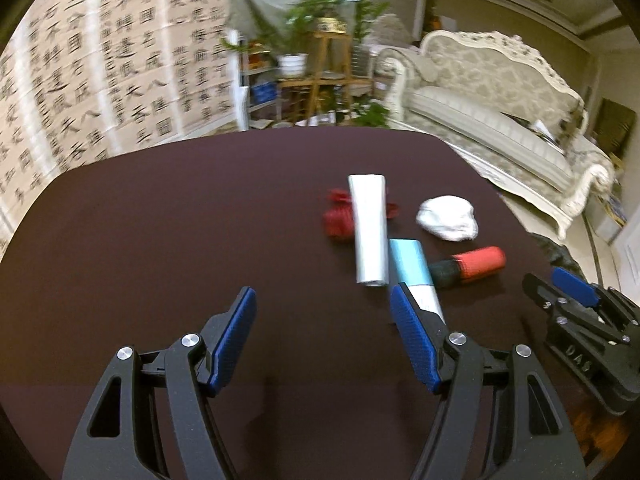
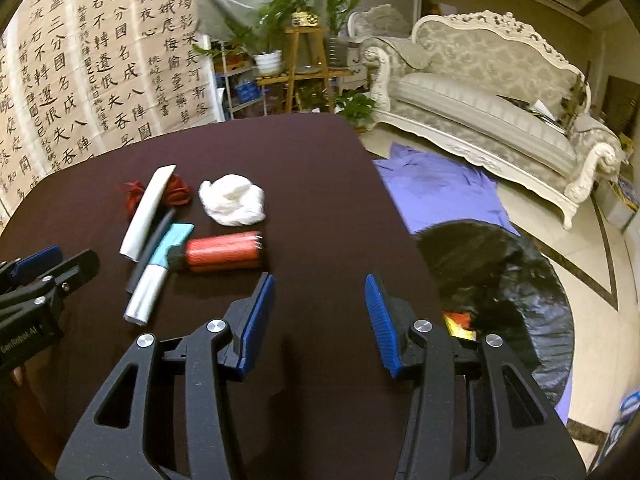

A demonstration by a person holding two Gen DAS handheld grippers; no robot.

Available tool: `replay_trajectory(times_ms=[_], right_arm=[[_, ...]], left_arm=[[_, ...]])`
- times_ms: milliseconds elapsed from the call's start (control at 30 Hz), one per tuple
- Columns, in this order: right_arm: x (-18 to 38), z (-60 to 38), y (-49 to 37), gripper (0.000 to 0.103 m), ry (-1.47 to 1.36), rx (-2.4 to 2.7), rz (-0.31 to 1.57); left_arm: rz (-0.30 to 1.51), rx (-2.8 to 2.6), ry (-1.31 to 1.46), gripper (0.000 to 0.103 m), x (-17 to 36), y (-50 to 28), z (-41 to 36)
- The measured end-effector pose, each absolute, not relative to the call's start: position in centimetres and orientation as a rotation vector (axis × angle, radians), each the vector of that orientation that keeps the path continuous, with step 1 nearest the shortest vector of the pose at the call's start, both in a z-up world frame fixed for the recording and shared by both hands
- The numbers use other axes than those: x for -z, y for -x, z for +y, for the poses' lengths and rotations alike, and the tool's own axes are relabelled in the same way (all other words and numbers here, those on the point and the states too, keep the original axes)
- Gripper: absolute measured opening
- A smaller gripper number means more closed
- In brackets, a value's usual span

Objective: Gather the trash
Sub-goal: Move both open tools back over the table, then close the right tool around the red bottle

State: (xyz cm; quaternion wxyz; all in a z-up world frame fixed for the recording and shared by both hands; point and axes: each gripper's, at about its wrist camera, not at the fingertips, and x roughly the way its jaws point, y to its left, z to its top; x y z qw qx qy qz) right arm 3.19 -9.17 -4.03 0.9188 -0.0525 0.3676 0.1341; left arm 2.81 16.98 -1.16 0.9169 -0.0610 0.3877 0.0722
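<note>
On the dark brown table [image 1: 160, 220] lies a cluster of trash: a silver-white roll [image 1: 370, 232] over a red string bundle [image 1: 338, 218], a crumpled white tissue [image 1: 447, 218], a light blue tube [image 1: 412, 270] and an orange-red cylinder [image 1: 478, 264]. My left gripper [image 1: 323, 294] is open over bare table, its right finger just short of the blue tube. My right gripper [image 2: 320, 280] is open with nothing between its fingers, right of the orange-red cylinder [image 2: 224, 254] and the tissue [image 2: 234, 200]. A black trash bag [image 2: 500, 280] gapes beside the table's right edge.
A purple cloth [image 2: 440, 192] lies on the floor beyond the bag, with an ornate sofa [image 2: 480, 92] behind it. Plants on wooden stands [image 2: 304, 52] and calligraphy sheets [image 2: 100, 60] stand past the table's far edge. Something yellow-orange [image 2: 460, 322] shows in the bag.
</note>
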Motion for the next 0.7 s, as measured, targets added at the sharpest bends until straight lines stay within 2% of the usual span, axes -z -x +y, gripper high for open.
replay_trajectory(times_ms=[400,533,700], right_arm=[[4.0,-3.8,-5.2,0.059,0.121,-0.271,0.773],[4.0,-3.9,-5.2,0.059,0.131,-0.27,0.783],[4.8,-5.0,-4.5,0.064,0.147,-0.257,0.806]], left_arm=[[0.792,-0.217,0.199,0.068,1.6,-1.6,21.2],[0.801,-0.209,0.213,0.068,2.0,-1.5,21.5],[0.802,-0.198,0.22,0.068,2.3,-1.3,21.4]])
